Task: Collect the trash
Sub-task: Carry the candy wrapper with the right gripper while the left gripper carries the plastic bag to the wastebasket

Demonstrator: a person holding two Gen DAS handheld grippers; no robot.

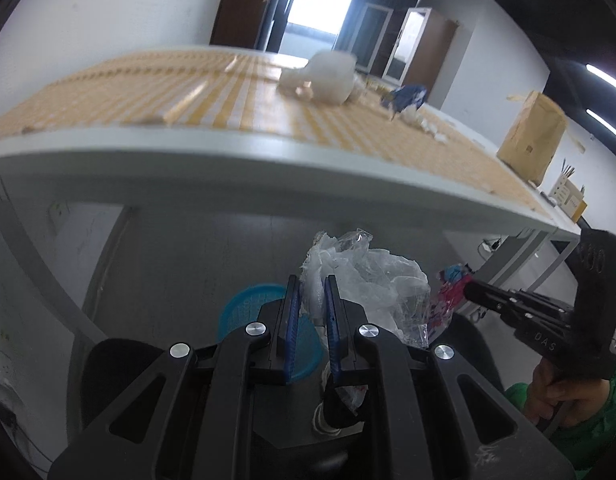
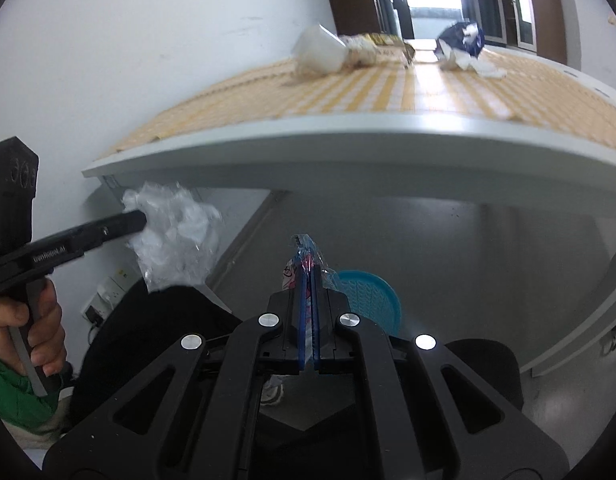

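Observation:
My left gripper (image 1: pixel 312 282) is shut on a crumpled piece of clear plastic film (image 1: pixel 375 276), which bulges out to the right of its blue pads. From the right wrist view the same gripper (image 2: pixel 138 219) holds that film (image 2: pixel 176 236) below the table edge. My right gripper (image 2: pixel 308 270) is shut on a thin colourful wrapper (image 2: pixel 302 254) that sticks out past its fingertips. The left wrist view shows it (image 1: pixel 469 290) with the wrapper (image 1: pixel 447 296) beside the film. A round blue basket (image 1: pixel 244 308) (image 2: pixel 371 296) stands on the floor under both grippers.
The table (image 1: pixel 236 148) (image 2: pixel 347 140), with a yellow checked cloth, is above and ahead. On it lie a tipped white cup (image 1: pixel 331 76) (image 2: pixel 319 54), a blue wrapper (image 1: pixel 405 96) (image 2: pixel 461 38), white tissues (image 1: pixel 423 124) (image 2: pixel 479 67) and a brown paper bag (image 1: pixel 531 136). Hands in green sleeves (image 1: pixel 567 396) (image 2: pixel 12 384) hold the grippers.

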